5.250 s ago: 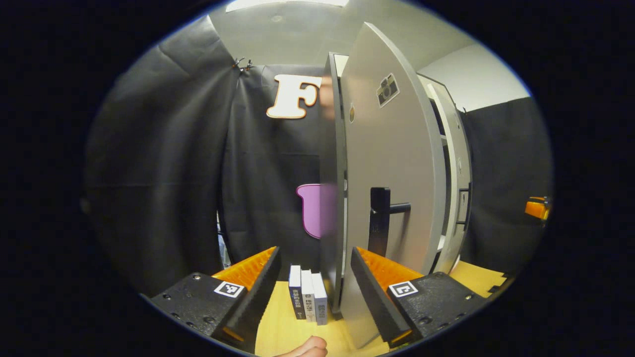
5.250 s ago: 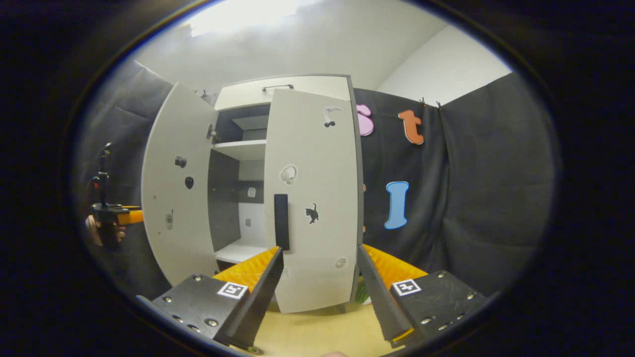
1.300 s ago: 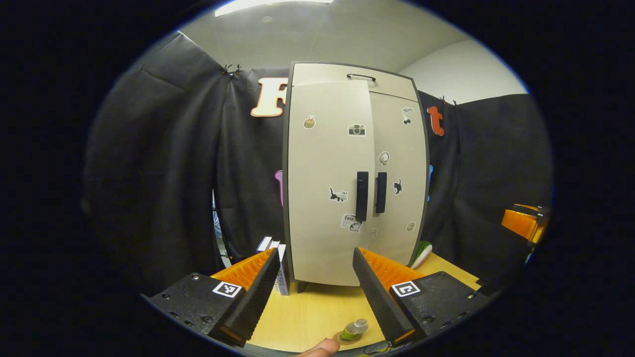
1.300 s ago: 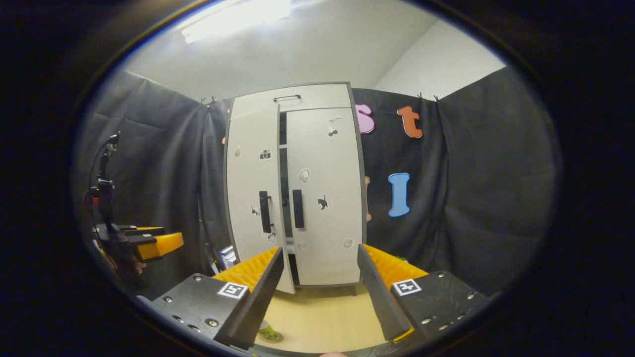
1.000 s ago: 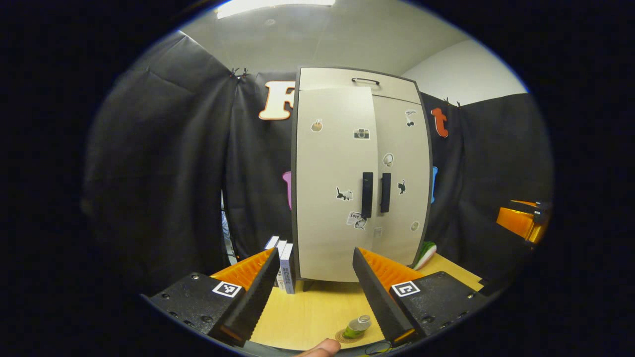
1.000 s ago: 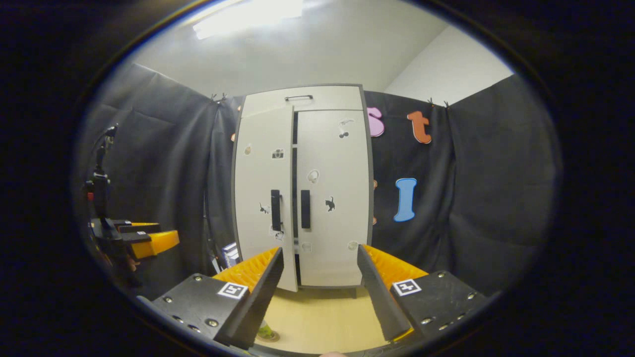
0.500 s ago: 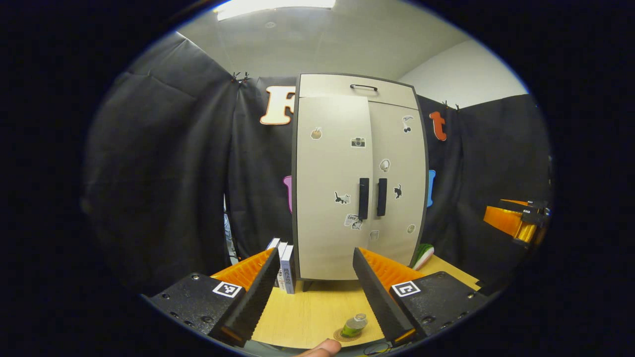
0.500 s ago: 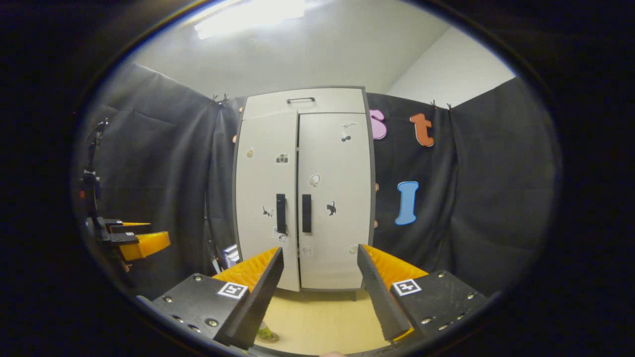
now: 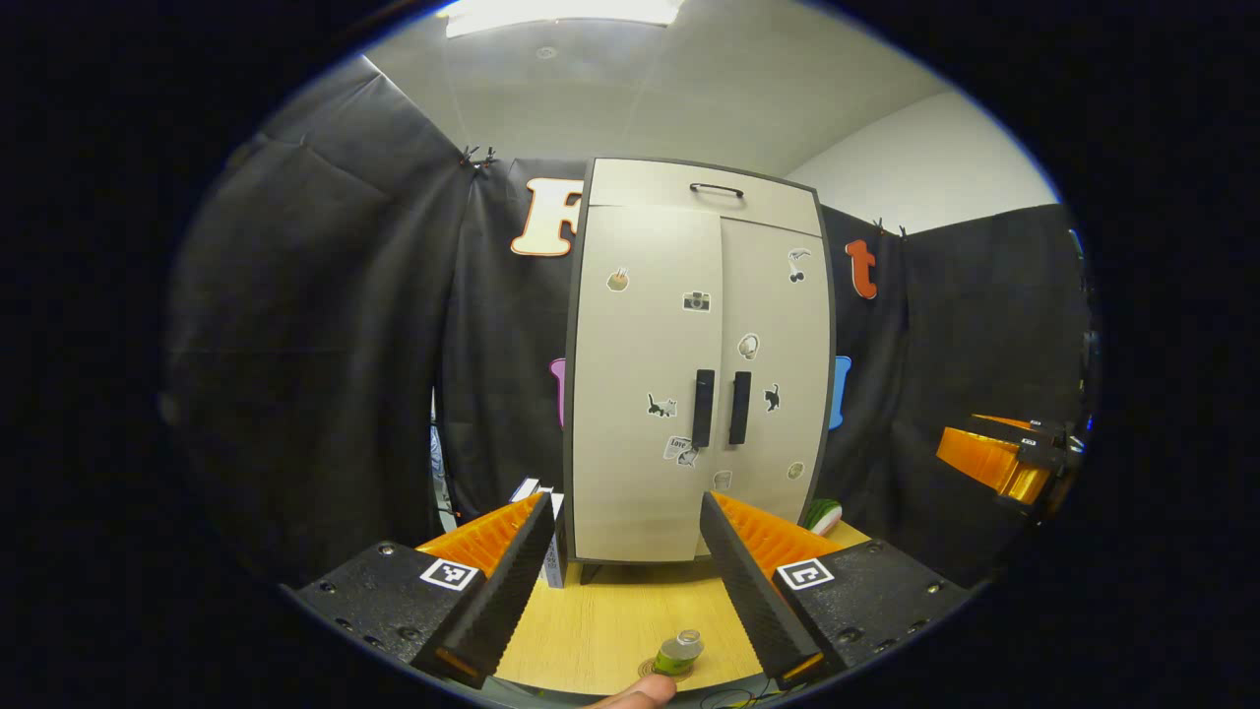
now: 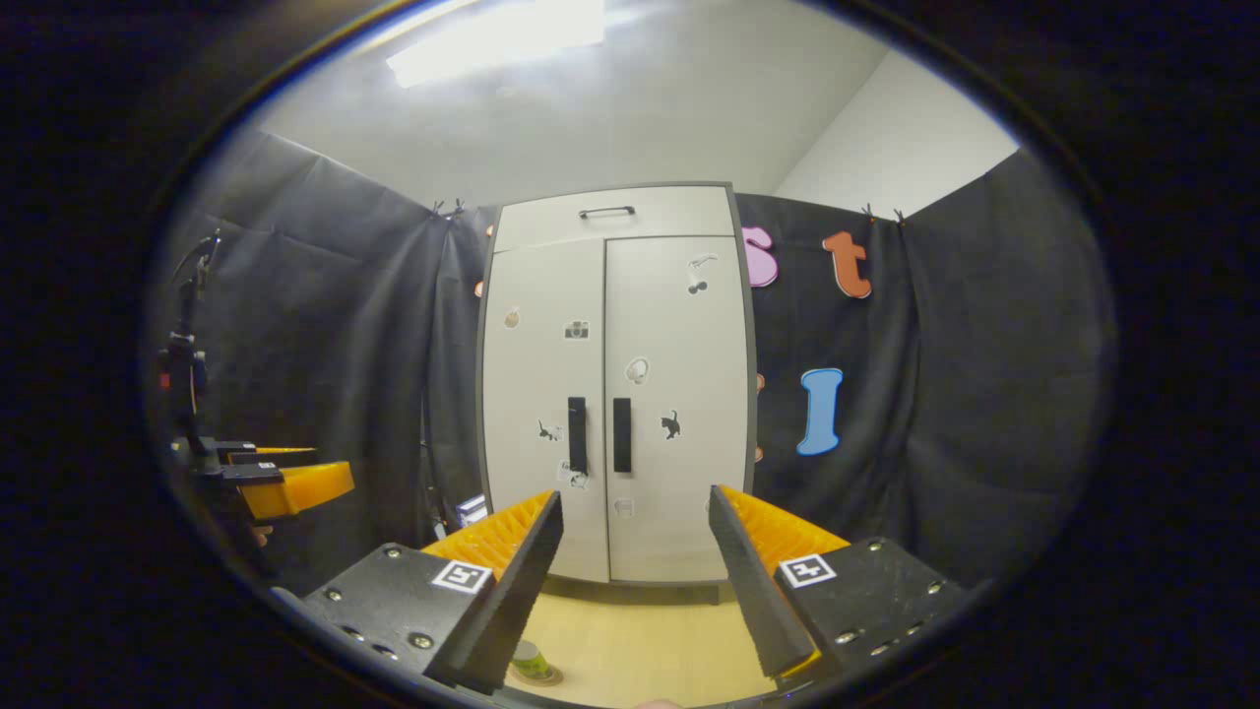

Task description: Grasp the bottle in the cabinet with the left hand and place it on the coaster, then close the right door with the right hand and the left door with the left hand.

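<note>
A pale wooden worktop (image 9: 610,630) carries a small row of books (image 9: 551,551) standing upright at the left foot of the cabinet, their spines facing out. On the other side, a green and white object (image 9: 819,514) lies on the worktop by the cabinet's right lower corner, partly hidden. A ceiling light (image 10: 497,39) glows overhead, and a plain white wall (image 10: 886,128) rises above the black cloth.

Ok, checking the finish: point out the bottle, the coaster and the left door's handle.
bottle (image 9: 677,652), left gripper view, green body.
coaster (image 9: 649,669), left gripper view, rim left of the bottle.
left door's handle (image 9: 703,409), left gripper view, mid-bar.
</note>
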A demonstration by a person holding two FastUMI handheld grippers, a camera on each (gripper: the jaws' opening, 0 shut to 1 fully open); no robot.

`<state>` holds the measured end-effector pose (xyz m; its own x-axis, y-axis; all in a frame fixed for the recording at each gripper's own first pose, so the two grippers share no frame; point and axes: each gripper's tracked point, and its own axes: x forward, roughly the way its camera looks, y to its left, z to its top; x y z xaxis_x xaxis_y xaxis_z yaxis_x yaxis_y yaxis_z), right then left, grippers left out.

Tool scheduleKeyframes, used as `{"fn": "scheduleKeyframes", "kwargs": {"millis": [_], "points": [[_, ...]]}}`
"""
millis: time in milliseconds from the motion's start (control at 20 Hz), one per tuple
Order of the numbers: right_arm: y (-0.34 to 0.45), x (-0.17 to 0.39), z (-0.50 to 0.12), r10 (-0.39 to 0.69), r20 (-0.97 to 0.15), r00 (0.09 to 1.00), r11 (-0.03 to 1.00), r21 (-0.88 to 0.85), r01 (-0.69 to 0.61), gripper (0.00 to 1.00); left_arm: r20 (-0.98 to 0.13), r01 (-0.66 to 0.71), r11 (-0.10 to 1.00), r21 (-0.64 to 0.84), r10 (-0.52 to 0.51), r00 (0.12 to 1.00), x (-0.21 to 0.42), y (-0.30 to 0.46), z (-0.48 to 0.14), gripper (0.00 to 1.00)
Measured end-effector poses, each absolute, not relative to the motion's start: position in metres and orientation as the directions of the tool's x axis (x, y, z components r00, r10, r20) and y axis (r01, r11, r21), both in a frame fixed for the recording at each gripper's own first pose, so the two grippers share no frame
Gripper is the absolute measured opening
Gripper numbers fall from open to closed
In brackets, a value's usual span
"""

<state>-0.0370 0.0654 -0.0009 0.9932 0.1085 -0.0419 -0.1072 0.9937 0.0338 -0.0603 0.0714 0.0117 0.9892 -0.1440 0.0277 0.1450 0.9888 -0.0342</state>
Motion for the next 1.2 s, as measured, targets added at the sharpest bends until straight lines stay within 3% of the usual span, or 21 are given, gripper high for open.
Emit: {"fn": "scheduleKeyframes", "kwargs": {"millis": [500,650,1200], "points": [[0.043,-0.052,0.017,0.039,0.002,0.999,0.994,0.098,-0.039,0.87,0.021,0.162,0.986,-0.032,-0.162,0.987,-0.059,0.042,0.01,0.94],[0.033,-0.059,0.022,0.022,0.018,1.0,0.996,0.091,-0.023,0.9,0.024,0.178,0.984,-0.024,-0.177,0.984,-0.06,0.035,0.012,0.94],[0.035,-0.051,0.019,0.014,0.008,1.0,0.997,0.076,-0.015,0.87,0.018,0.207,0.978,-0.027,-0.207,0.978,-0.052,0.026,0.012,0.94]]}}
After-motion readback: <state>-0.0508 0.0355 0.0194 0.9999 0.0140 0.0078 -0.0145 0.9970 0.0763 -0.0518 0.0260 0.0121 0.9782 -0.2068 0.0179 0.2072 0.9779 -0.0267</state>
